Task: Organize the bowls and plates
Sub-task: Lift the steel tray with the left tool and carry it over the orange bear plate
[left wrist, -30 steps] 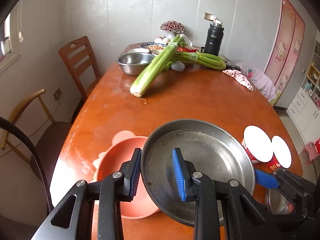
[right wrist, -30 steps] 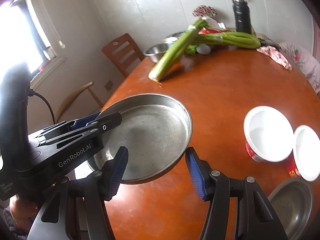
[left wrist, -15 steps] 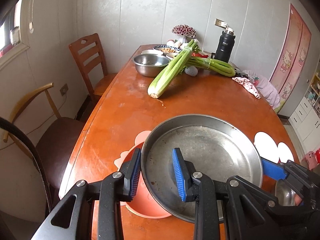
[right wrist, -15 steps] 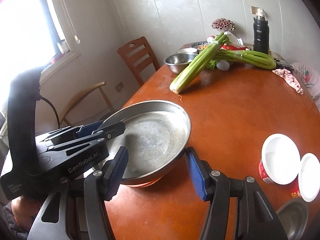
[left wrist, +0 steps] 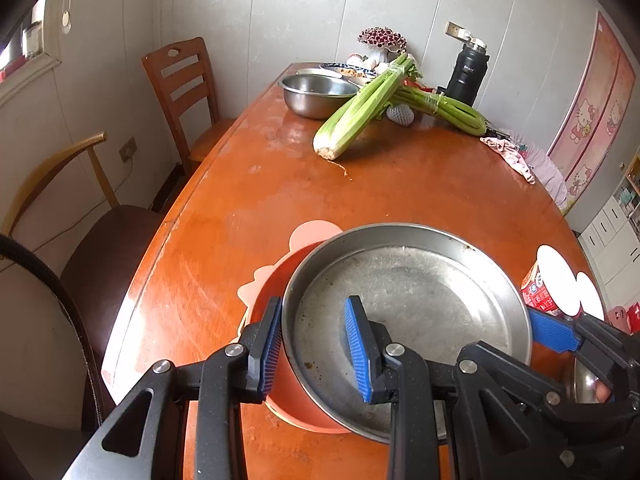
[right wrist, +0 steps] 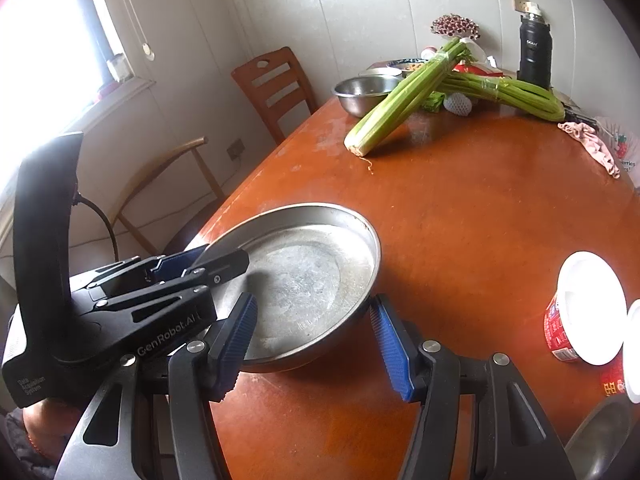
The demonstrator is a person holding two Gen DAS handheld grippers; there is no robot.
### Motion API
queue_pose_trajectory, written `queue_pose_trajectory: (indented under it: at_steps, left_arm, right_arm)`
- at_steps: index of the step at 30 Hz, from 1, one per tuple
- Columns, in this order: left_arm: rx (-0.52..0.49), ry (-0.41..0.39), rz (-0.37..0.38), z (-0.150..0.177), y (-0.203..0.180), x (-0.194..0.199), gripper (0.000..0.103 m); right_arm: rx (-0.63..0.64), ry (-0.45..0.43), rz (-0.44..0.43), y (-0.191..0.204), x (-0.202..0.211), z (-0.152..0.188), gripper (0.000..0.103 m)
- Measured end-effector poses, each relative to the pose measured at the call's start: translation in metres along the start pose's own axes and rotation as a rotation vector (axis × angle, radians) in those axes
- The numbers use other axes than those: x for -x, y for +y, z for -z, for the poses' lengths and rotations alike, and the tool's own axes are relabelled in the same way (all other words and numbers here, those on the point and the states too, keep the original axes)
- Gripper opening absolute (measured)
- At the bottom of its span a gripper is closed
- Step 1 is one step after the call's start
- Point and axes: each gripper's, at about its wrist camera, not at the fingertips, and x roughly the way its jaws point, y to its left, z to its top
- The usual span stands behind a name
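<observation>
Left wrist view: the left gripper (left wrist: 314, 350) straddles the near rim of the steel plate (left wrist: 408, 308), jaws narrow, which sits on the pink bowl (left wrist: 276, 292); right gripper (right wrist: 314, 340) stands wide just beside that plate (right wrist: 304, 276), gripping nothing

Over the last second the pan (left wrist: 408, 320) has come down onto the pink bowl (left wrist: 276, 280) and now sits level (it was tilted before). More of the bowl's far rim is exposed. In the right wrist view, the right gripper (right wrist: 314, 338) straddles the pan's near-right rim, no longer below it.
</observation>
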Motion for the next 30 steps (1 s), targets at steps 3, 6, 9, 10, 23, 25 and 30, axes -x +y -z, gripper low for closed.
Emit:
queue_pose_trajectory:
  at_steps: [3,6,9,10,23,25,30]
  left_arm:
    - [0.009,0.003,0.003,0.002,0.004,-0.003,0.031]
    - [0.002,0.001,-0.011,0.004,0.005,-0.006,0.030]
    - [0.009,0.009,-0.010,0.006,0.009,-0.011,0.030]
    - [0.010,0.013,-0.009,0.007,0.009,-0.013,0.030]
    - [0.014,0.039,-0.002,0.012,0.018,-0.027,0.030]
    - [0.016,0.041,-0.004,0.013,0.018,-0.029,0.030]
    - [0.020,0.041,-0.008,0.014,0.020,-0.033,0.030]
  right_arm:
    - [0.009,0.010,0.002,0.002,-0.005,0.001,0.062]
    - [0.014,0.024,0.001,0.003,-0.011,0.003,0.062]
    - [0.010,0.039,-0.004,0.003,-0.016,0.004,0.061]
    - [0.009,0.043,-0.003,0.003,-0.018,0.004,0.061]
    - [0.024,0.074,0.015,0.004,-0.037,0.005,0.061]
    - [0.026,0.077,0.016,0.004,-0.040,0.005,0.061]
    - [0.021,0.086,0.009,0.003,-0.045,0.005,0.061]
